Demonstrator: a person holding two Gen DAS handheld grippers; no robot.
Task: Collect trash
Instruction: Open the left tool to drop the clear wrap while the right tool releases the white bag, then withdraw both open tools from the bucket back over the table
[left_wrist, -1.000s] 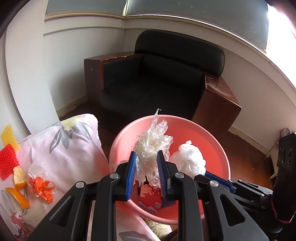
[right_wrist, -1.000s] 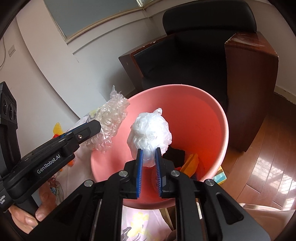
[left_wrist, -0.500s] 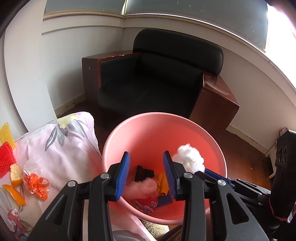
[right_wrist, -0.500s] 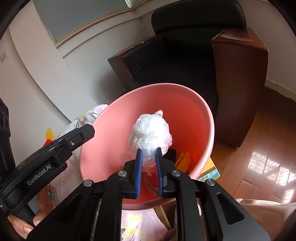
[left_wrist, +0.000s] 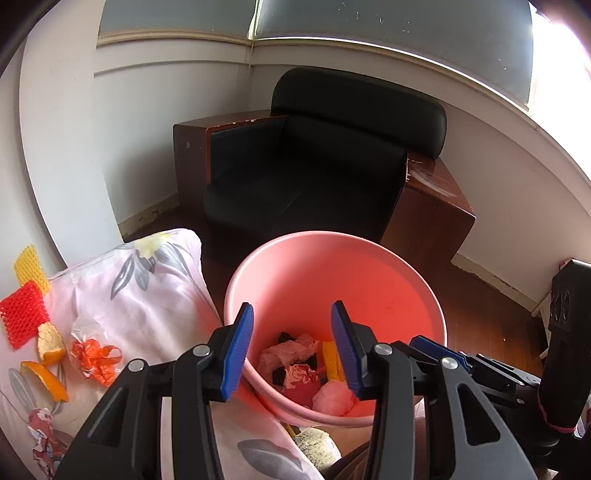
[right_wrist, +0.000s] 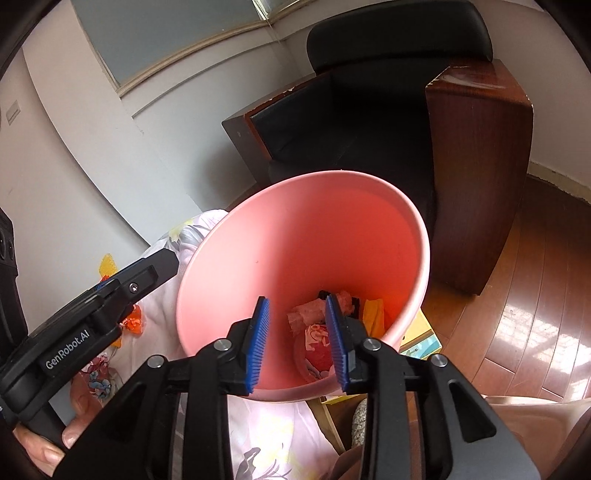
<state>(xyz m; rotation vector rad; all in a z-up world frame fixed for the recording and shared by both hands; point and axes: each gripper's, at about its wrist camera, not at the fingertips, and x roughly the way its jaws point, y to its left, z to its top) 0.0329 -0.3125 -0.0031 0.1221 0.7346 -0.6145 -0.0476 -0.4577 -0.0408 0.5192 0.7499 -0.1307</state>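
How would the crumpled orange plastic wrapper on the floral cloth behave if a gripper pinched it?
The orange wrapper looks like thin, crinkled film, so it would probably be very light and floppy. It would likely crush flat between the pads. Lying loose on the floral cloth, it may slide rather than roll.

daylight from upper right | window glare | sharp | fisheye-bent edges

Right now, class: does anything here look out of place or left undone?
Yes. Orange peel pieces, a crumpled orange wrapper and red foam netting lie loose on the floral cloth, outside the pink bin.
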